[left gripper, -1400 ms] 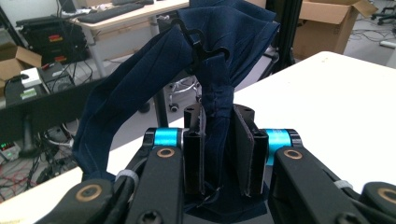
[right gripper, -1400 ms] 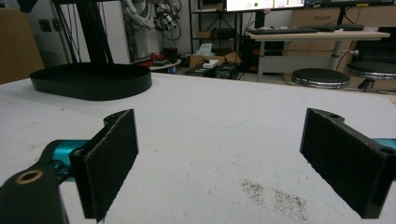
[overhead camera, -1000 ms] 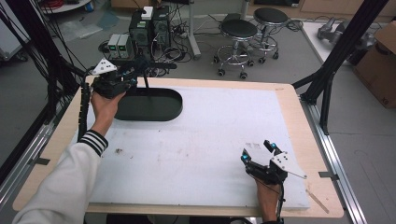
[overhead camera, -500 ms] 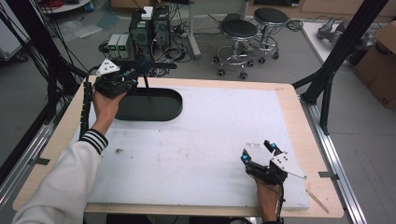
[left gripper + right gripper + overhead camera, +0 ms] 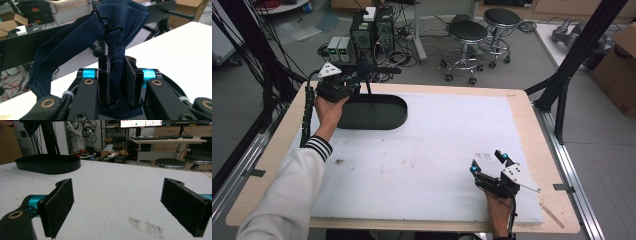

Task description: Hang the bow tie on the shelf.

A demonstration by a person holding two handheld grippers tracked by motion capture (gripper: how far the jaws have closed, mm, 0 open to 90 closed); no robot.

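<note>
I had the left gripper [image 5: 362,75] clenched on a dark navy-blue fabric garment [image 5: 117,50], its two black padded jaws pinching a gathered fold of the cloth while the rest draped up and over a thin black wire hanger hook [image 5: 106,22]. That gripper hung at the far left corner of the white-topped worktop [image 5: 437,150], just above the black oval shallow tray [image 5: 372,112] that sat near the worktop's far edge. My right gripper [image 5: 489,162] rested near the right end of the near edge, well apart from the tray, with its jaws spread wide and nothing between the pads [image 5: 58,206], just bare white surface with a faint grey smudge [image 5: 146,226] ahead.
</note>
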